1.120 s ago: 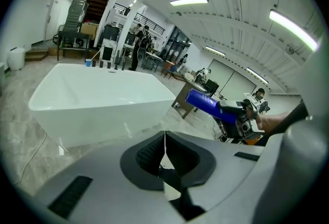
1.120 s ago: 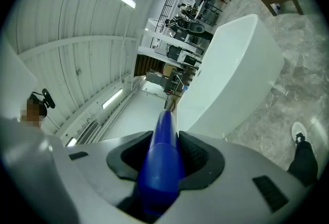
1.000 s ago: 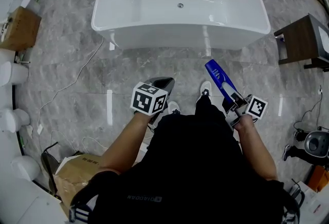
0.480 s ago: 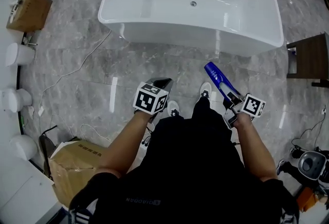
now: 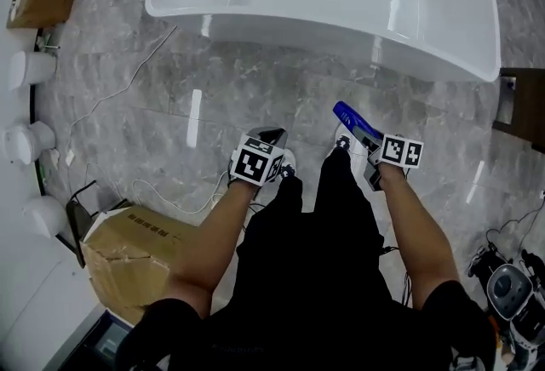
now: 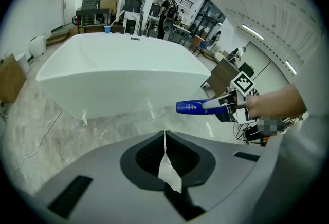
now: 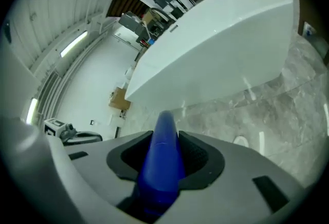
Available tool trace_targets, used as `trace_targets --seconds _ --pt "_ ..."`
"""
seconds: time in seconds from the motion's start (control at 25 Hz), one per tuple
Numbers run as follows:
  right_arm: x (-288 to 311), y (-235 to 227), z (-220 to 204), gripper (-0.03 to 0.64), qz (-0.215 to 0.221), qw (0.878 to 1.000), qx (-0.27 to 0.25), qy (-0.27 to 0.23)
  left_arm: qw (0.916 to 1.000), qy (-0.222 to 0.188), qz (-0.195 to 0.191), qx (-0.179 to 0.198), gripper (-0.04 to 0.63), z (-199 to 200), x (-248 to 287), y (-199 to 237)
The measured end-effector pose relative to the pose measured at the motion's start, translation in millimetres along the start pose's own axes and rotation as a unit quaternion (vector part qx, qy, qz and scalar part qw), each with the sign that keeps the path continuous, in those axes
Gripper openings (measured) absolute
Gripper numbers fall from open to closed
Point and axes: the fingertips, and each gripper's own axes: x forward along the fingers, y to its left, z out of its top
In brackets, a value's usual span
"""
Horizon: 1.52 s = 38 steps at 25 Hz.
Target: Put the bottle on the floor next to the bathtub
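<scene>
The blue bottle (image 5: 347,116) is up in the air above the grey marble floor (image 5: 255,97), gripped tight between the jaws of the right gripper (image 5: 366,138), with its free end pointing forward at the long side wall of the white bathtub (image 5: 289,27). The left gripper (image 5: 266,138) hangs just beside it at about the same height, its jaws pressed together with nothing between them. A cardboard box (image 5: 128,254) sits on the floor well off to the person's left.
</scene>
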Motion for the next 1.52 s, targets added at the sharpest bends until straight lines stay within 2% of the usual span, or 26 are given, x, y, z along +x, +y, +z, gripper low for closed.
trace_targets --seconds 0.16,0.24,0.4,0.52,0.64,0.72,0.84,1.08,1.24,1.52 --pt "56.0 -66.7 3.0 0.172 -0.050 0.996 0.068 0.035 0.9993 0.022 0.009 -0.029 0.018 -8.4 44.4 17.5" --pt "85.1 -94.9 8.9 0.172 -0.065 0.994 0.074 0.048 0.9986 0.029 0.014 -0.041 0.018 -9.7 68.0 27.3" --pt "133.8 -138.9 12.7 0.172 -0.094 0.990 0.013 0.102 0.9976 0.038 0.020 -0.055 0.018 -15.4 110.6 40.0" --pt "165.1 -163.3 3.8 0.172 -0.117 0.976 -0.067 0.172 0.9968 0.044 0.017 -0.065 0.018 -29.1 136.6 46.6" --pt "196.1 -190.3 -7.2 0.172 -0.142 0.947 -0.159 0.241 0.9960 0.050 0.011 -0.073 0.018 -46.3 166.5 52.3" --pt "217.5 -209.4 -11.2 0.172 -0.156 0.928 -0.210 0.265 0.9960 0.049 0.010 -0.074 0.018 -54.5 186.9 58.6" --pt "253.5 -234.0 -13.8 0.172 -0.177 0.897 -0.290 0.283 0.9959 0.045 0.011 -0.078 0.018 -67.5 216.4 74.2" --pt "326.5 -271.6 -11.1 0.172 -0.192 0.823 -0.441 0.302 0.9967 0.049 0.018 -0.062 0.018 -90.2 263.6 106.7" --pt "368.0 -295.6 -4.9 0.172 -0.208 0.772 -0.516 0.306 0.9973 0.044 0.028 -0.053 0.018 -98.6 285.1 127.7" --pt "414.5 -325.0 -3.4 0.172 -0.218 0.688 -0.607 0.334 0.9976 0.047 0.026 -0.045 0.018 -108.9 312.8 148.4"
